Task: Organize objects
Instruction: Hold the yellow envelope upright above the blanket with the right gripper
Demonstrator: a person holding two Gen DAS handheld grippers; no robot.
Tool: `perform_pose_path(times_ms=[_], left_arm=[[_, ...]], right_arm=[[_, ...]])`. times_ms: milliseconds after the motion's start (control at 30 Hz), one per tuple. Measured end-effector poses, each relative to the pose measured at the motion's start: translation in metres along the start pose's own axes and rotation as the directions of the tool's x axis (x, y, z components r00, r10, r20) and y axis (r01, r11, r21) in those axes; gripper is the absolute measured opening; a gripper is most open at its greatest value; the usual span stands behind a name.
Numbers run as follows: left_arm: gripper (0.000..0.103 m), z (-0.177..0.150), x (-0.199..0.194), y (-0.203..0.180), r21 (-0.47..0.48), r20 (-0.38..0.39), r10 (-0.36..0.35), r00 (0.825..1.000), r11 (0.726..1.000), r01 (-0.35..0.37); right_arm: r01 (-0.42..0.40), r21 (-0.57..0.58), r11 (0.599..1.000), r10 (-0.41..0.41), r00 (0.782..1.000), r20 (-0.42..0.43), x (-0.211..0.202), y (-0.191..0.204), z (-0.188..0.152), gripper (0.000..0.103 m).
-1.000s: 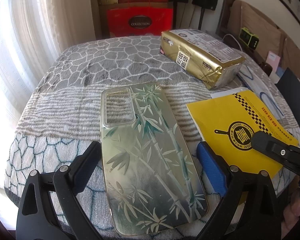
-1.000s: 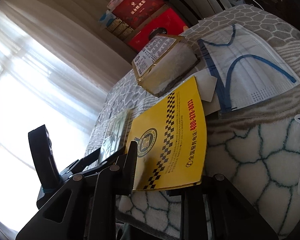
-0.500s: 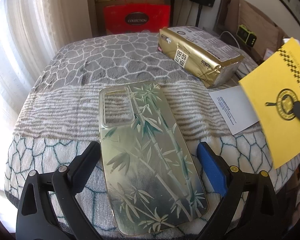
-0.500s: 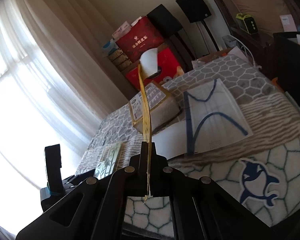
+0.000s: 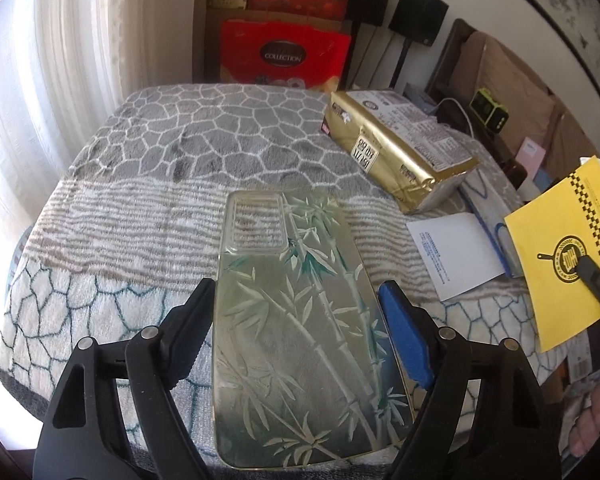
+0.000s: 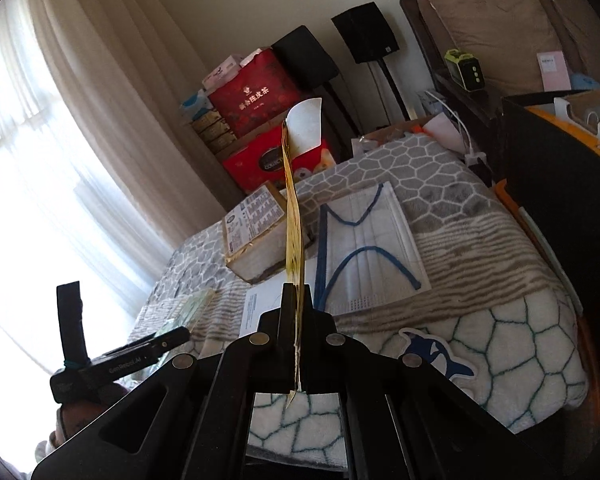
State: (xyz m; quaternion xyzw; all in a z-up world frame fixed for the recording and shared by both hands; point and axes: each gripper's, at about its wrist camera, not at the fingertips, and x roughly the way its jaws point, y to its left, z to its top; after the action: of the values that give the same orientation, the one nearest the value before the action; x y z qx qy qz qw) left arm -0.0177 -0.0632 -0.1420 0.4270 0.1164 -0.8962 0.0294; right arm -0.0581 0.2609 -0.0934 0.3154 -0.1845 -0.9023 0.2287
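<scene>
The left gripper straddles a bamboo-print phone case lying flat on the patterned blanket, its jaws closing toward the case's long edges — the left pad looks about on the edge, the blue one just short. The right gripper is clamped on a yellow leaflet, held edge-on above the bed. The step looks like a double pick-up; next, the case needs a firm pinch before lifting. Nearby lie a gold packet, a white sheet and a face mask; red gift boxes stand beyond.
</scene>
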Motion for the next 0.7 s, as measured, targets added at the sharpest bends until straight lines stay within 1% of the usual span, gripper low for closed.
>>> perform_pose_path(times_ms=[100,167,200,233,267,400,533,567,600,633,700], left_arm=[[0.079,0.002,-0.005,-0.003,0.01,0.023,-0.012,1.0,1.0,0.012],[0.079,0.003,-0.005,-0.003,0.011,0.022,-0.008,1.0,1.0,0.008],[0.079,0.002,-0.004,-0.003,0.007,0.02,-0.007,1.0,1.0,0.007],[0.079,0.002,-0.004,-0.002,0.002,0.018,-0.008,1.0,1.0,0.008],[0.078,0.002,-0.004,-0.001,-0.004,0.016,-0.008,1.0,1.0,0.009],[0.078,0.003,-0.011,0.002,-0.013,0.041,-0.009,0.999,1.0,0.009],[0.075,0.007,-0.023,0.008,-0.023,0.097,-0.006,0.995,1.0,0.008],[0.046,0.008,-0.024,0.01,-0.029,0.109,0.008,0.994,1.0,-0.005],[0.018,0.009,-0.023,0.012,-0.022,0.106,0.032,0.994,0.999,-0.03],[0.016,0.011,-0.021,0.014,-0.012,0.088,0.04,0.995,0.999,-0.039],[0.016,0.011,-0.015,0.016,-0.002,0.058,0.072,0.996,0.997,-0.072]], right_arm=[[0.097,-0.131,0.987,-0.092,0.995,0.046,-0.009,0.017,-0.001,0.0],[0.175,-0.249,0.953,-0.156,0.983,0.095,-0.013,0.035,-0.006,0.0],[0.199,-0.296,0.934,-0.175,0.979,0.106,-0.013,0.043,-0.009,0.0],[0.204,-0.328,0.923,-0.177,0.978,0.109,-0.012,0.05,-0.012,0.0],[0.191,-0.347,0.918,-0.165,0.981,0.104,-0.011,0.056,-0.016,0.0],[0.131,-0.328,0.936,-0.116,0.991,0.063,-0.002,0.059,-0.021,0.0],[0.113,-0.318,0.941,-0.103,0.993,0.049,0.003,0.057,-0.023,0.0],[0.106,-0.315,0.943,-0.097,0.994,0.044,0.003,0.056,-0.023,0.0],[0.101,-0.312,0.945,-0.093,0.995,0.039,0.002,0.054,-0.023,0.0],[0.098,-0.31,0.946,-0.091,0.995,0.038,-0.002,0.052,-0.023,0.0],[0.098,-0.313,0.945,-0.092,0.995,0.036,-0.005,0.048,-0.023,0.0]])
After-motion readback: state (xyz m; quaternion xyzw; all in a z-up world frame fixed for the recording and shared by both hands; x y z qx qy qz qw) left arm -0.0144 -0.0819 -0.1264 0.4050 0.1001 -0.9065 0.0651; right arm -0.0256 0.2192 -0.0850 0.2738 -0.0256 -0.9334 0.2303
